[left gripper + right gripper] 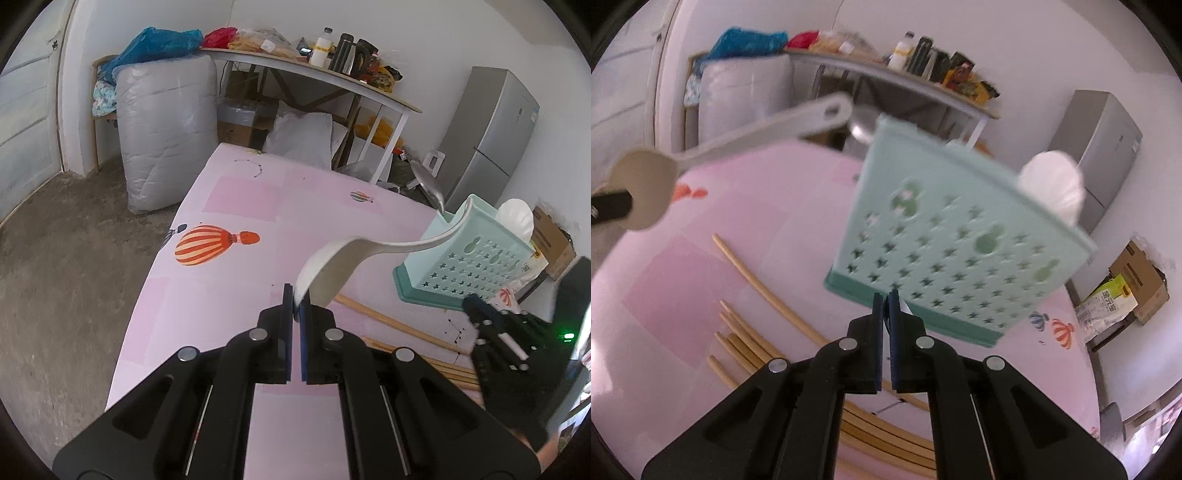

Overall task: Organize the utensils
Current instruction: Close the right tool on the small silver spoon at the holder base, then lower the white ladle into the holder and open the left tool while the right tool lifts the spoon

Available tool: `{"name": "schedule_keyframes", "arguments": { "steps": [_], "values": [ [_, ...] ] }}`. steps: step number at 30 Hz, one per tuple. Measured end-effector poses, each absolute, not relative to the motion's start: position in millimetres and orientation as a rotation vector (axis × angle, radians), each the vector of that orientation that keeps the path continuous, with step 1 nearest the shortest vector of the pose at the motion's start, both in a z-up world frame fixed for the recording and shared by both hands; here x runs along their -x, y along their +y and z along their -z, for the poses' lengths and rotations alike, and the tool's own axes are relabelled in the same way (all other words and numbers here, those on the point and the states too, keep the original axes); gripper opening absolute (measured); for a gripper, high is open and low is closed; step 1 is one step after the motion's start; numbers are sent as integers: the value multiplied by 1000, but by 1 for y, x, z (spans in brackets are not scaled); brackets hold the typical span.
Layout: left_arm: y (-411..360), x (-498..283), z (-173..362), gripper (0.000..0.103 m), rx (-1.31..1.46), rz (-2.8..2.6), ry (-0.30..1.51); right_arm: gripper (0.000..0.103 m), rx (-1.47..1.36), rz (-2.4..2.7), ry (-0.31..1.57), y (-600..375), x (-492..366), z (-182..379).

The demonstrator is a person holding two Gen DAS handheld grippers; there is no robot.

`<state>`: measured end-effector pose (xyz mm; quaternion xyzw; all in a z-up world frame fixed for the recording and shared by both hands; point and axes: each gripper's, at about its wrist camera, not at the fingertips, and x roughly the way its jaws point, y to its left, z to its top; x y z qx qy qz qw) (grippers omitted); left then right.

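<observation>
My left gripper is shut on the bowl of a white plastic spoon, held above the pink table; its handle reaches right to the rim of the mint utensil holder. The spoon also shows in the right wrist view. The holder holds a metal spoon and a white ladle. My right gripper is shut just in front of the holder's base; something small and white shows between its tips. Several wooden chopsticks lie on the table left of it.
The table wears a pink cloth with balloon prints. Behind stand a cluttered desk, a grey bedding bag and a fridge. Cardboard boxes sit at the right.
</observation>
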<state>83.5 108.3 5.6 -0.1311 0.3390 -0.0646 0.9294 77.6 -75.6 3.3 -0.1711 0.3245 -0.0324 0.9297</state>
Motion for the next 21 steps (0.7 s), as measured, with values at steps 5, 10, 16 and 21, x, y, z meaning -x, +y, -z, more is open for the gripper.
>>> {"name": "schedule_keyframes", "arguments": {
  "steps": [5,10,16,21],
  "values": [
    [104,-74,-20,2,258,156,633,2,309,59,622,-94,-61,-24],
    [95,-60,-45,2,235,193,539,2,269,57,605,-108,-54,-31],
    [75,-52,-76,2,181,267,479,2,243,54,597,-117,-52,-34],
    [41,-53,-94,2,-39,256,446,2,216,48,583,-122,-48,-38]
  ]
}}
